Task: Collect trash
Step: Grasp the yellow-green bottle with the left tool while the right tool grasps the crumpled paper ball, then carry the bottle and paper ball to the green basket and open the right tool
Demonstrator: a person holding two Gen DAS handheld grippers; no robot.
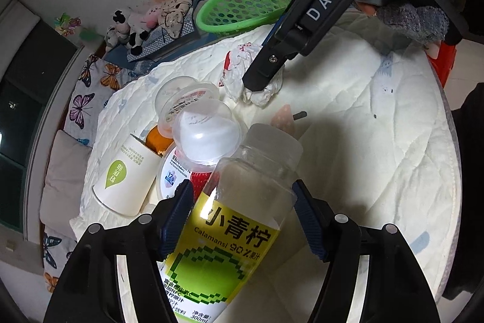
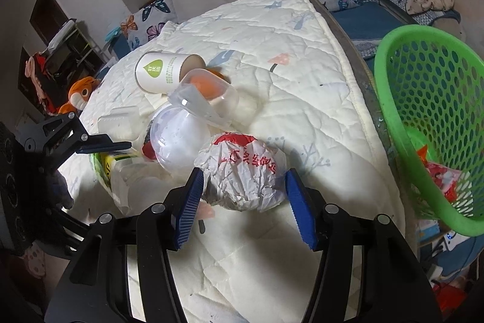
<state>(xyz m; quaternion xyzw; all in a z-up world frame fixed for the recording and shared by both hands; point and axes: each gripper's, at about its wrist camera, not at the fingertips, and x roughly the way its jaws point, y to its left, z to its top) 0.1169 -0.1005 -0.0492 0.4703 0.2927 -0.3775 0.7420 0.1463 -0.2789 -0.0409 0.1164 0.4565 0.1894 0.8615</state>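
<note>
While the left gripper [image 1: 242, 220] straddles the juice bottle [image 1: 239, 217] on the quilted counter [image 1: 378, 141], fingers apart, the right gripper [image 2: 242, 202] brackets the crumpled wrapper [image 2: 242, 171], unclosed, near the green basket [image 2: 390, 111].

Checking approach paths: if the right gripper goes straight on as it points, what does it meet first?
The right gripper is open with the crumpled paper ball already between its fingers, so it meets that first. Behind it sits a clear plastic cup; the depth gap is unclear.
</note>
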